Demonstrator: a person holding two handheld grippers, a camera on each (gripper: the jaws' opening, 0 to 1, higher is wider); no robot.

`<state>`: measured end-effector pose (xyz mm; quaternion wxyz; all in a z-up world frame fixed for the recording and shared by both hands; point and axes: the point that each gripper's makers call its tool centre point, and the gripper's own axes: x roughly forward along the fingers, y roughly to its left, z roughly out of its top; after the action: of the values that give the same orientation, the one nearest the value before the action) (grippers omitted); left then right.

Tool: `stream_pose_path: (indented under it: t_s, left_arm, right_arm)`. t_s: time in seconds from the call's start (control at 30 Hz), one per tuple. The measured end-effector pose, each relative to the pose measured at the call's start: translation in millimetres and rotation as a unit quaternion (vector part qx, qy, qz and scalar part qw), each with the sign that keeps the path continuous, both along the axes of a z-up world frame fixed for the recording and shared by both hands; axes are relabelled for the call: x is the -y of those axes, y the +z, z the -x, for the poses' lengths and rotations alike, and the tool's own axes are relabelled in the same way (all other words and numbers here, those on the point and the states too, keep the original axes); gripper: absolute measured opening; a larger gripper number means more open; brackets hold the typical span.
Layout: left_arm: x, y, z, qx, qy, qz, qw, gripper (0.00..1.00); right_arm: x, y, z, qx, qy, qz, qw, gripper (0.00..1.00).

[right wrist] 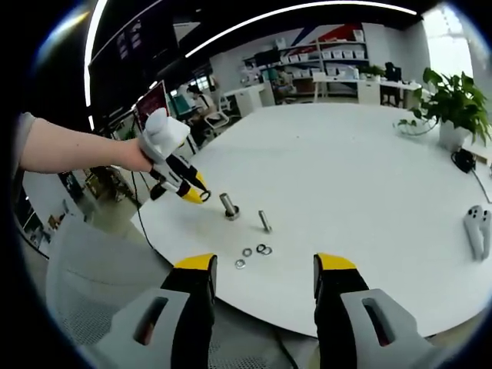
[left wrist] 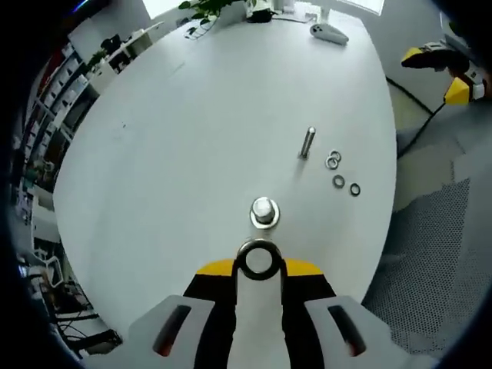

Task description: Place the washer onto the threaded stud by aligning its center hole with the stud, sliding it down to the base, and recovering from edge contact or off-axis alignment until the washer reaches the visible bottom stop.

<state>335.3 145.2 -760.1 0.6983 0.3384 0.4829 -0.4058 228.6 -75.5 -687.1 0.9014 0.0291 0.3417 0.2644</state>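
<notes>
Left gripper (left wrist: 259,265) pinches 1 shiny steel washer (left wrist: 258,260) just short of the stud (left wrist: 264,211); right gripper (right wrist: 264,270) spread over the table edge (right wrist: 192,288).

The left gripper (left wrist: 259,260) was closed, pinching a washer (left wrist: 258,260) at its tip. The right gripper (right wrist: 264,270) had its jaws wide apart. A bare forearm (right wrist: 73,151) reached in sideways.
</notes>
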Motion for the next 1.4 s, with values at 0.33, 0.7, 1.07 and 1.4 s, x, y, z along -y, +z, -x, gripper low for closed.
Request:
stream_pose_path:
  t_s: [0.33, 0.7, 1.07, 1.4]
  left_arm:
    - [21, 2.9, -5.4, -0.002, -0.025, -0.004, 0.9997, 0.19]
    - [39, -12.0, -9.7, -0.016, -0.043, -0.015, 0.9988, 0.19]
    - [39, -30.2, -13.8, -0.03, -0.057, -0.039, 0.9972, 0.19]
    - [38, -47.7, -16.1, -0.044, -0.057, -0.052, 0.9961, 0.19]
  right_arm:
    - [0, 0.2, 0, 0.001, -0.001, 0.001, 1.0, 0.53]
    - [2, 0.4, -1, 0.001, -0.006, 0.0, 1.0, 0.53]
    - [4, 0.8, -1, 0.0, -0.013, -0.005, 0.9999, 0.52]
    - [5, 0.1, -2, -0.001, -0.014, -0.003, 0.9999, 0.52]
